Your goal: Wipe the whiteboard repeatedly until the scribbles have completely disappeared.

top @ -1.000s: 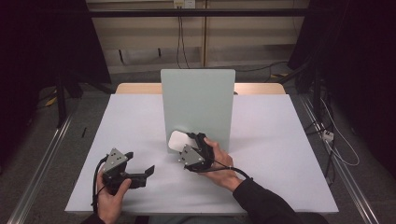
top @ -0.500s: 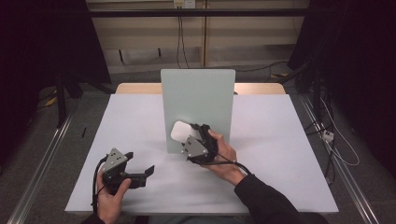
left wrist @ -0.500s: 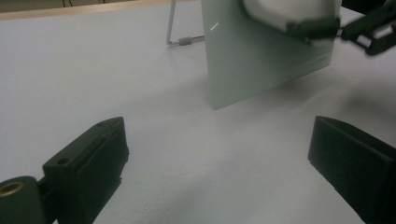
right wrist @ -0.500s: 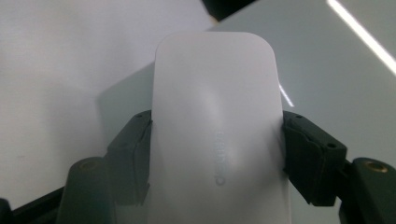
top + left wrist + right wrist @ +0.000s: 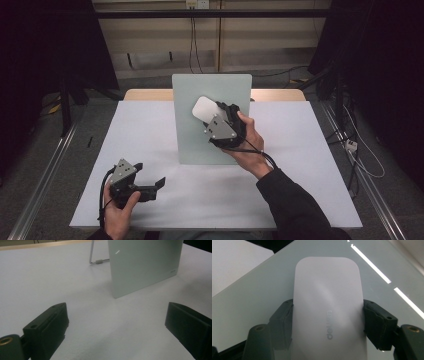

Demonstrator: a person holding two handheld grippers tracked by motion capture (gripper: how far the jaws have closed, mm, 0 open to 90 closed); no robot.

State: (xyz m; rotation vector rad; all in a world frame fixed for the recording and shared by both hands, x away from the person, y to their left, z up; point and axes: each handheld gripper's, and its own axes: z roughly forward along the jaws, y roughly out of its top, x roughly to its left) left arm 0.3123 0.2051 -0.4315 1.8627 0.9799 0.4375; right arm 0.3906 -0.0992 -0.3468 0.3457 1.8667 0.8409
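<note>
Black jaws of the left gripper point(image 5: 150, 186) stand wide apart with nothing between them, low over the white table point(image 5: 150, 135) at the near left. Right of it, the right gripper point(image 5: 212, 117) clamps a white eraser point(image 5: 204, 110) by its sides, held against the upright pale-green board point(image 5: 200, 145) at mid-table.

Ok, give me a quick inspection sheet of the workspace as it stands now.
Surface: white table, bare around the board.
Job's things: white eraser held against the upright glass board, which stands on a wire stand.
Clutter: nothing seen.
Grippers: right gripper shut on the eraser; left gripper open, low over the table.
Cables: one trails from each gripper; more on the floor at right.
Surroundings: dark curtains, wall behind.
</note>
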